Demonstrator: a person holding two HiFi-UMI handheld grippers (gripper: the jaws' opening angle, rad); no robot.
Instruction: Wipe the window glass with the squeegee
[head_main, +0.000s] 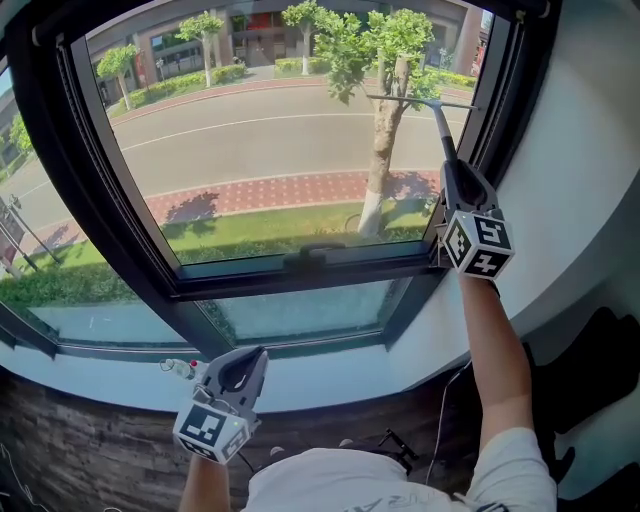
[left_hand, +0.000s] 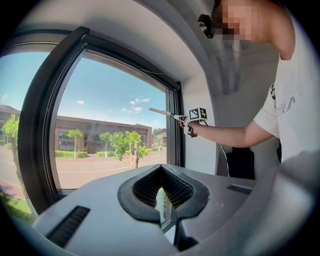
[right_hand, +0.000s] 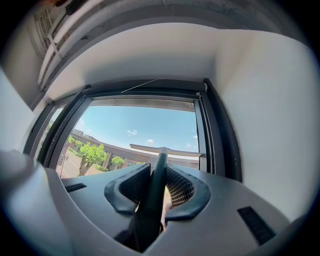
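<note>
The squeegee has a thin blade (head_main: 420, 101) on a dark handle (head_main: 443, 130). Its blade lies against the upper right part of the window glass (head_main: 260, 140), close to the right frame. My right gripper (head_main: 452, 168) is shut on the handle, raised in front of the pane. In the right gripper view the handle (right_hand: 156, 185) runs up between the pads to the blade (right_hand: 165, 149). My left gripper (head_main: 252, 354) hangs low by the white sill, shut with nothing in it. The left gripper view shows the squeegee (left_hand: 162, 113) and the right gripper far off, beyond the left gripper (left_hand: 161, 168).
A dark frame (head_main: 120, 210) surrounds the pane, with a handle (head_main: 315, 255) on its bottom rail and narrow lower panes (head_main: 300, 310) below. A small red-tipped item (head_main: 180, 367) sits on the white sill (head_main: 100, 375). A white wall (head_main: 580, 180) rises to the right, with a cable and dark objects (head_main: 590, 370) beneath.
</note>
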